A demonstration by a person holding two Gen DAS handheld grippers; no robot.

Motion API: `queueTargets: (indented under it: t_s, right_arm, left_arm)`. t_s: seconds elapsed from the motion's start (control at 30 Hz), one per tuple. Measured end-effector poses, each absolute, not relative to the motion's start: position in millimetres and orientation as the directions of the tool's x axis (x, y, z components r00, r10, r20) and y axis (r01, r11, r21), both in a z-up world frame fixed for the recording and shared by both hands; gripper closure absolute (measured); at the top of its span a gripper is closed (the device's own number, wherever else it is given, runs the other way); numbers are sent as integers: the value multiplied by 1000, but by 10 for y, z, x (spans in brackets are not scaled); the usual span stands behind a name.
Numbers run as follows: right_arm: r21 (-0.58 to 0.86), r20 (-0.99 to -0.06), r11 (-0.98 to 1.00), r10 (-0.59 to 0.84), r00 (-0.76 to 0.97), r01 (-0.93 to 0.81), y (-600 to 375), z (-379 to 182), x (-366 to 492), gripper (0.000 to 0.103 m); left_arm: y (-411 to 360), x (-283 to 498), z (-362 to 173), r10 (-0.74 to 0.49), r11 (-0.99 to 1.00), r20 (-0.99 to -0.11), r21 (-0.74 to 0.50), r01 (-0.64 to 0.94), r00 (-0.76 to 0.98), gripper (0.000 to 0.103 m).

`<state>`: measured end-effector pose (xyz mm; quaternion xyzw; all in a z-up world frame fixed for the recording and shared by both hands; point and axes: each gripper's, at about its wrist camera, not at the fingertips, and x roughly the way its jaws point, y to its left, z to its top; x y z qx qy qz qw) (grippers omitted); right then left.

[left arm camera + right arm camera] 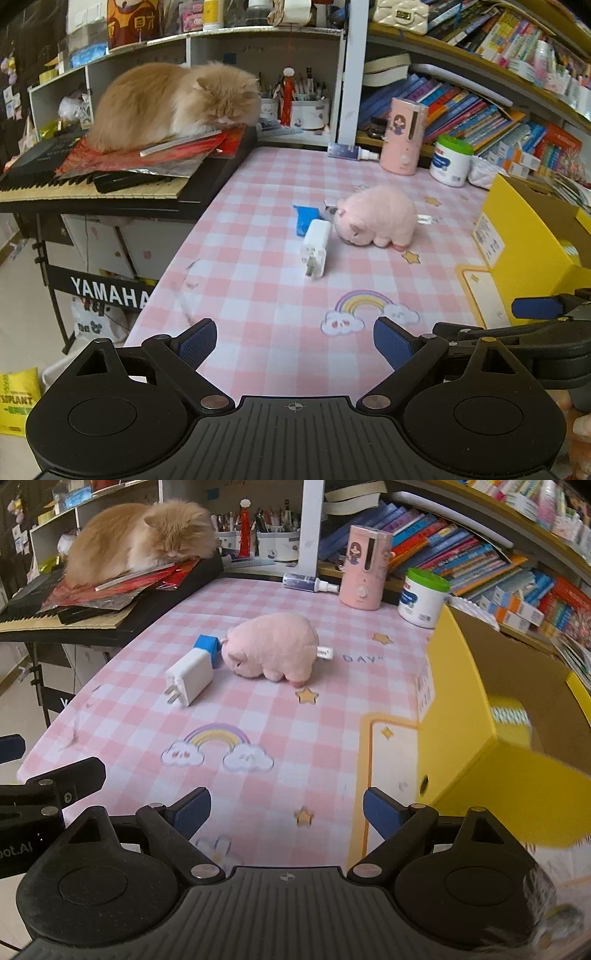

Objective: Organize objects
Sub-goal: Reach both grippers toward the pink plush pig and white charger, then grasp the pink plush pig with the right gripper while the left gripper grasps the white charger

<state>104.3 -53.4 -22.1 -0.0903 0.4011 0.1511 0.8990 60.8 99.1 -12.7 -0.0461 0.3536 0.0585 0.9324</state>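
**Facing three loose items ahead, box to the right**

Hovering low over the near edge of the table [280,738], both tools are empty: the right hand-held gripper [286,814] has its blue pads spread wide with nothing between them, and the left hand-held gripper [295,343] is released in the same way. They sit side by side, the left one's finger showing at the left border of the right wrist view.

Ahead of both, past the printed rainbow, lies the white charger [190,677]. It rests flat, its long axis running diagonally, prongs pointing back toward the grippers and a little to the left. From the left gripper it lies almost straight ahead; from the right gripper it lies ahead and to the left, so by my judgement the left hand has the straighter approach, and its jaws would need turning to close across the charger's narrow width.

Touching the charger's far end is a small blue block [208,648], and just beside both, to the right, a pink plush toy [273,648] lies on its belly. That makes one charger, one block, one plush toy: three loose items in a tight cluster.

The open yellow box [476,716] stands to the right, nearer the right gripper, a likely destination.

Farther back stand a pink dispenser [364,566], a green-lidded tub [423,596] and a spray bottle [308,583] lying down. A ginger cat [140,535] sleeps on the keyboard [62,622].
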Motion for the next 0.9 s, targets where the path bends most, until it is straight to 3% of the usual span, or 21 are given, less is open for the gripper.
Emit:
queueTargets:
  t_s: [0.43, 0.9]
  right_arm:
    - [-9, -725, 939, 231, 649, -344, -525, -176, 1897, 13]
    - [49, -718, 927, 292, 632, -373, -323, -151, 2720, 4]
  left_arm:
    - [953, 1330, -190, 88, 991, -674, -16, -134, 734, 19]
    - [951, 2128, -471, 57, 997, -743, 14, -70, 667, 58]
